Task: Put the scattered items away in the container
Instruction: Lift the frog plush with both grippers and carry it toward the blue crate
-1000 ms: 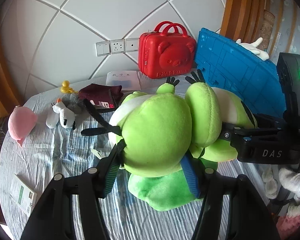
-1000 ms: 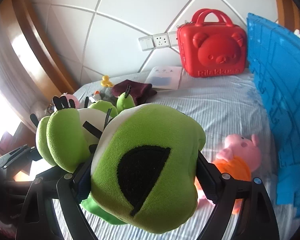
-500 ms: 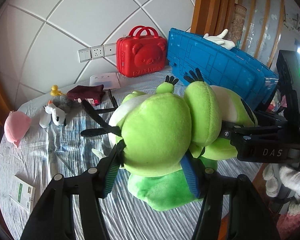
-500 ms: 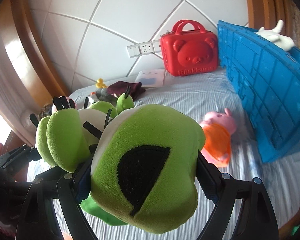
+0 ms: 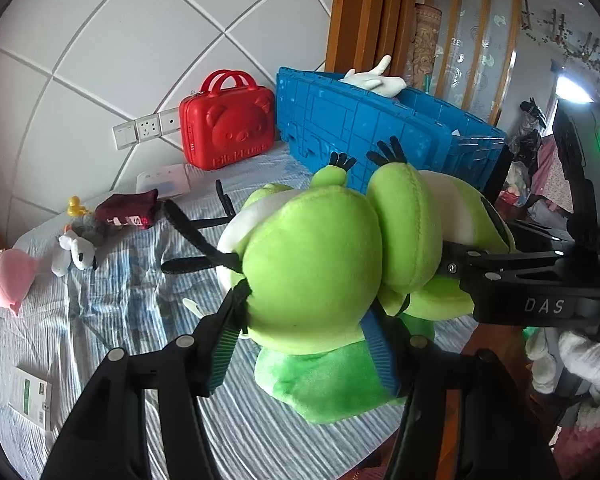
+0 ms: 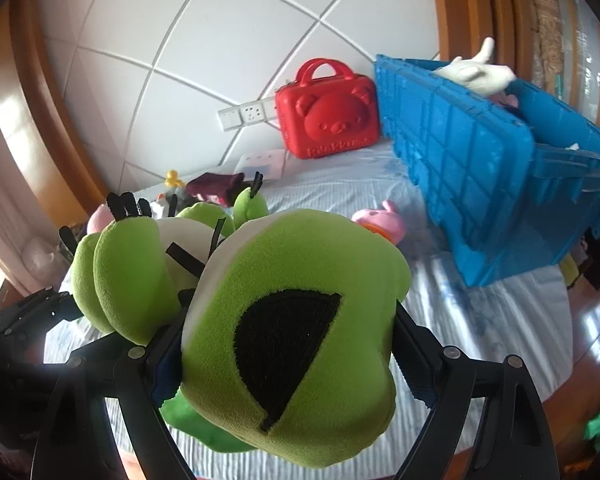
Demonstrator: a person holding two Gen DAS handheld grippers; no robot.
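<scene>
Gripping one fuzzy green frog plush (image 5: 312, 264) between them, the left gripper (image 5: 304, 332) and right gripper (image 6: 288, 360) both squeeze its soft lobes, held above the striped cloth (image 5: 112, 312). Ahead and to the right stands the ribbed blue crate (image 6: 460, 148), open floor beyond its edge. The red case (image 6: 328, 116) reads "Rilakkuma".

Black two-finger left gripper (image 5: 304, 336): ribbed blue pads, silver screws behind them. Matching black right gripper (image 6: 288, 344); its side reads "DAS".

blue crate (image 6: 472, 160) interior mostly hidden, pink pig toy (image 6: 380, 222) half-covered
</scene>
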